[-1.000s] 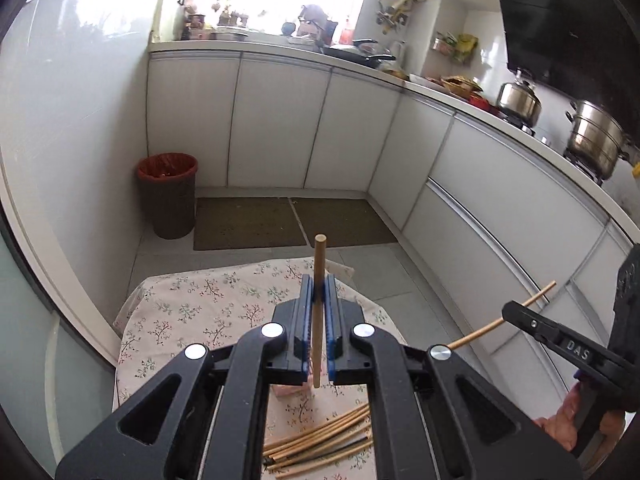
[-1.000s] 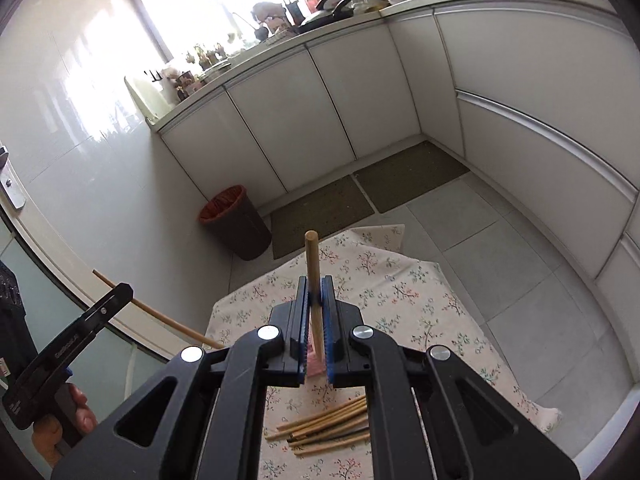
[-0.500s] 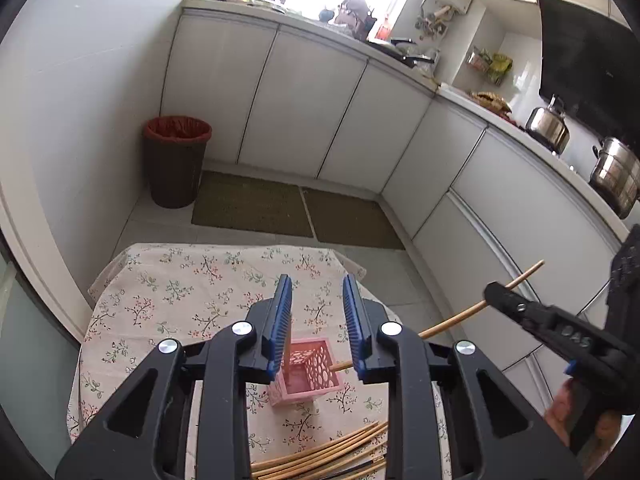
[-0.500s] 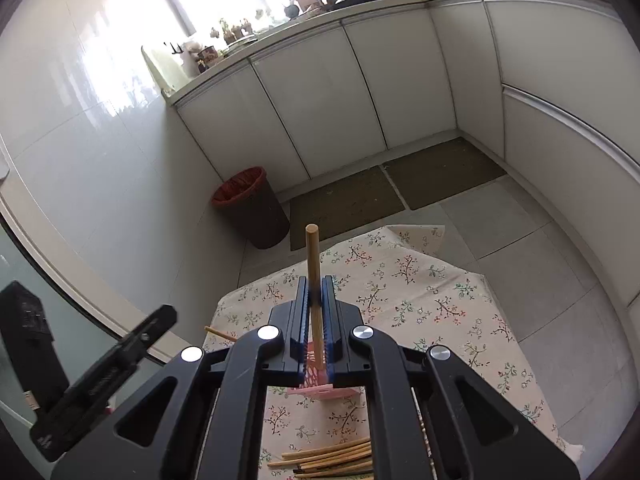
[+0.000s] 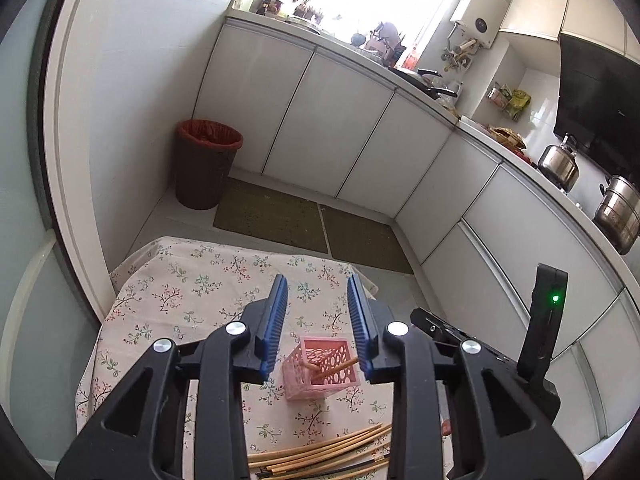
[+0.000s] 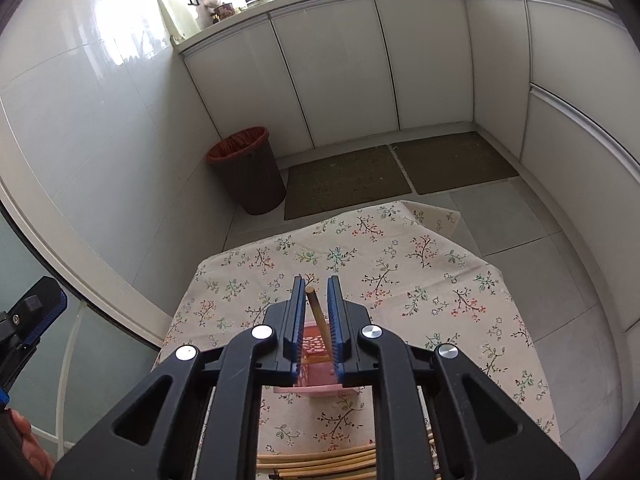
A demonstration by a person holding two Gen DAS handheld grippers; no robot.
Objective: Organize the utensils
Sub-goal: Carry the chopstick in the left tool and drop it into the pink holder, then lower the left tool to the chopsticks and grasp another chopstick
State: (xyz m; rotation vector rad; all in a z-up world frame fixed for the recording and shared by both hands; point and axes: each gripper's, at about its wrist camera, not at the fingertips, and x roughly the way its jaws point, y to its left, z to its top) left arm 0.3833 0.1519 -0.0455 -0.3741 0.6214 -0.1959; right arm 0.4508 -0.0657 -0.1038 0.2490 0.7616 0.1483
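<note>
Both claws are showing black plastic frames, silver round screws and ribbed blue pads [image 5: 273,322]; a green light [image 5: 554,299] is glowing on the right claw's body.

Home kitchen — cabinets [image 5: 352,136], stovetop pots [image 5: 618,212].

No legible text, label, brand, number or sign found in either wrist view. Round emblem noted on white water heater [image 5: 480,26] at upper wall by window: too small to read. Faint mark noted on dark range hood [image 5: 600,108] at its lower right edge: illegible. Printed packets [image 5: 510,98] hung on wall above worktop corner: lettering not resolvable.
</note>
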